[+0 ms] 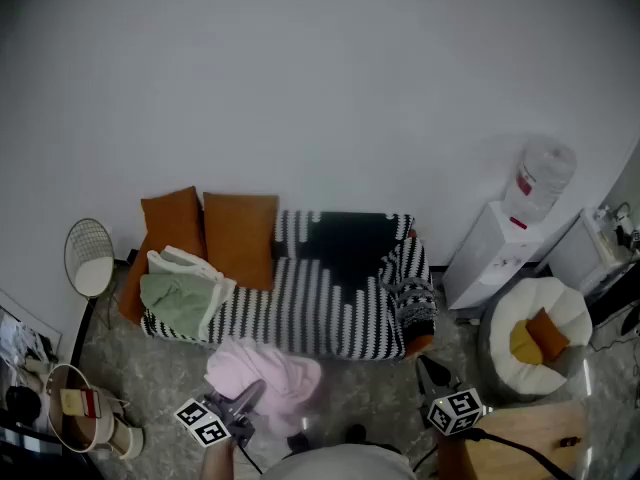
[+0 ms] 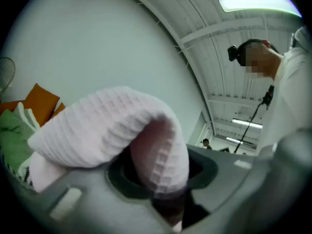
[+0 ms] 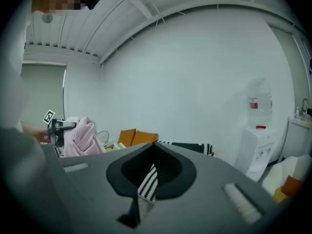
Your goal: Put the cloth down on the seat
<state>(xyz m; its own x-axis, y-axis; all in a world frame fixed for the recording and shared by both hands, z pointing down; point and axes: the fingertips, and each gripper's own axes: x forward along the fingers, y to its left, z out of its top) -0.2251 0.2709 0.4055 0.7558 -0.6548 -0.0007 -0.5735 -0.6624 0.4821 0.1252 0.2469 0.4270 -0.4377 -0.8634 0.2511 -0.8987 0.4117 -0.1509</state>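
A pink waffle-weave cloth (image 1: 268, 373) hangs bunched in the air in front of the sofa, with my left gripper (image 1: 248, 398) shut on it. In the left gripper view the pink cloth (image 2: 107, 126) drapes over the jaws and hides their tips. The sofa seat (image 1: 300, 313) has a black-and-white striped cover and lies just beyond the cloth. My right gripper (image 1: 430, 373) is held to the right, apart from the cloth, jaws together and nothing in them. From the right gripper view the cloth (image 3: 80, 135) shows at the left, with the sofa (image 3: 185, 147) behind.
Two orange cushions (image 1: 240, 238) and a green-and-white cloth (image 1: 180, 298) take up the sofa's left end. A water dispenser (image 1: 500, 248) and a white round chair (image 1: 540, 338) stand to the right. A fan (image 1: 90, 258) and a basket (image 1: 75, 403) are at the left, a wooden table (image 1: 520, 448) at the bottom right.
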